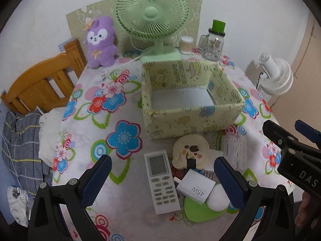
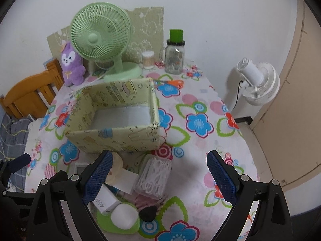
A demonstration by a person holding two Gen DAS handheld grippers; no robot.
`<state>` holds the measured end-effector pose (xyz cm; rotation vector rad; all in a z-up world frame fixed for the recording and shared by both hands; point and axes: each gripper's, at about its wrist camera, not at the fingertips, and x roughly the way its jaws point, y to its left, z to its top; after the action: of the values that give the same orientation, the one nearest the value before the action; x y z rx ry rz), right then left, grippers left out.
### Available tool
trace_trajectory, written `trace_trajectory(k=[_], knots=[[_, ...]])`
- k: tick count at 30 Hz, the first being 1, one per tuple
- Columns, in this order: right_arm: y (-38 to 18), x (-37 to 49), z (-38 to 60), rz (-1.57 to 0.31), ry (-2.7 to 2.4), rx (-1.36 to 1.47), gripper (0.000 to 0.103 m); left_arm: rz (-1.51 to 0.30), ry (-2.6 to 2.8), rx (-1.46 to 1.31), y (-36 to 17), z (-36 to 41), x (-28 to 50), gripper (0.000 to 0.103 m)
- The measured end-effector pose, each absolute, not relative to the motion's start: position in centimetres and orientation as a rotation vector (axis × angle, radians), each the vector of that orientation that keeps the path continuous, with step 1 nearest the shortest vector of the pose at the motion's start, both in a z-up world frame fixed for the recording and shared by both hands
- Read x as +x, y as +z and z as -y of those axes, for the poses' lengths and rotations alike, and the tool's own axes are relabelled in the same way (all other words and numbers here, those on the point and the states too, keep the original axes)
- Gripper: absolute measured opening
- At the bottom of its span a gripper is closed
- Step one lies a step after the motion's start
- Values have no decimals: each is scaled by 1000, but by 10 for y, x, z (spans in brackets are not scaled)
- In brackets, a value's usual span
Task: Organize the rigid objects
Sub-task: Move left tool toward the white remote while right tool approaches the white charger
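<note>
An empty pale green patterned storage box (image 1: 192,118) (image 2: 114,138) stands mid-table. Before it lies a pile: a white remote control (image 1: 161,180), a round cream case (image 1: 190,152), a white 45W charger (image 1: 195,187) (image 2: 106,199), a white earbud case (image 1: 217,198) (image 2: 124,215) on a green pad (image 1: 200,210), a clear box of floss picks (image 1: 235,152) (image 2: 154,177) and a black oval item (image 2: 148,212). My left gripper (image 1: 162,182) is open above the remote and charger. My right gripper (image 2: 158,178) is open above the floss box; it also shows in the left wrist view (image 1: 289,132).
A green desk fan (image 1: 153,20), a purple plush (image 1: 100,42), a cotton swab jar (image 1: 186,44) and a glass mug with green lid (image 1: 213,44) stand at the table's back. Orange scissors (image 2: 174,83) lie behind the box. A wooden chair (image 1: 40,84) is left, a white fan (image 2: 258,80) right.
</note>
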<state>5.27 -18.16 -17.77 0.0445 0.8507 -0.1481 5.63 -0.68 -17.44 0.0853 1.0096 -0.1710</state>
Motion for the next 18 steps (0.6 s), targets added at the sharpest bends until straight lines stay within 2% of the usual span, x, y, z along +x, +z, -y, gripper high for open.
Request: trace_trajectory(k=[18], knots=[[-242, 59, 192, -938, -182, 66, 96, -1088, -248, 144, -236, 29, 56, 102]])
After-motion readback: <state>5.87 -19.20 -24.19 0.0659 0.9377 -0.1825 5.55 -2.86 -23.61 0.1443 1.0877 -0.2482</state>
